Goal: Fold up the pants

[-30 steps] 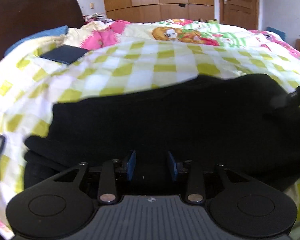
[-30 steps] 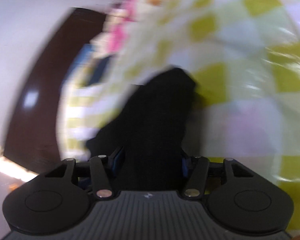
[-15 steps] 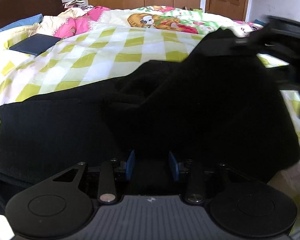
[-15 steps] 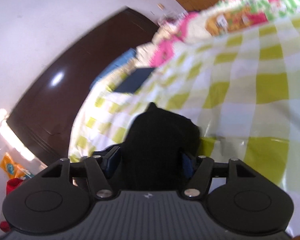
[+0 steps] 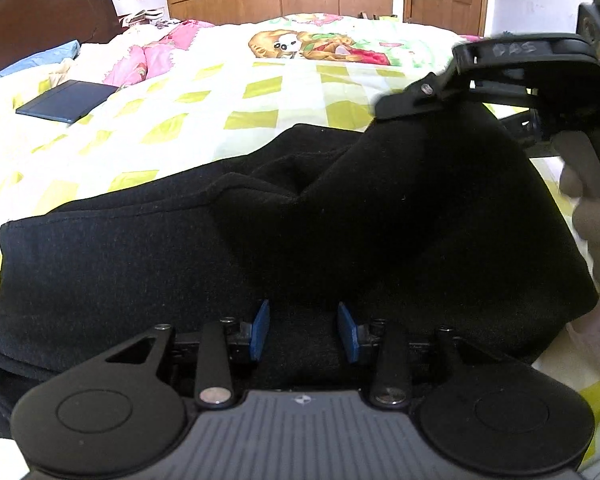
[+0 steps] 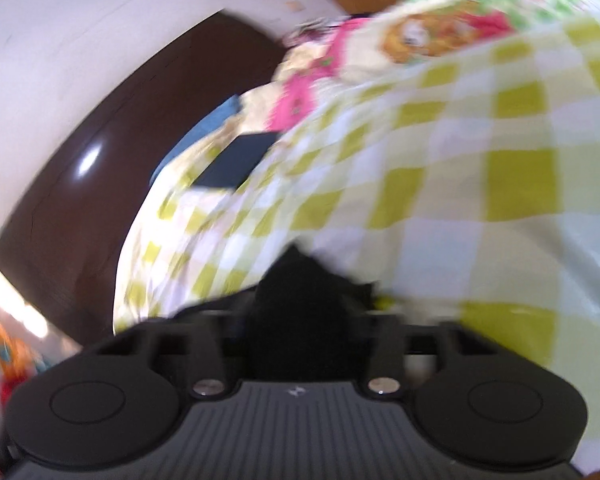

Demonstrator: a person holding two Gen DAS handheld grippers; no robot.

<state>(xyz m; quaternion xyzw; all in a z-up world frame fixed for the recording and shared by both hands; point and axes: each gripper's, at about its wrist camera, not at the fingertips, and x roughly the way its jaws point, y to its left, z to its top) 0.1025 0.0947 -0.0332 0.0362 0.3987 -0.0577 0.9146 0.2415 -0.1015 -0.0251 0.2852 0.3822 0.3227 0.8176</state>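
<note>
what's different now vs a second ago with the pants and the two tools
The right tool has come into the left wrist view from the right, carrying a fold of the black pants up and over toward the middle. Its jaws have just been closing, with the cloth between them. The pants now fill more of the left view. The left tool stayed clamped on the near edge; the dark blue book and checked quilt are unchanged.
</note>
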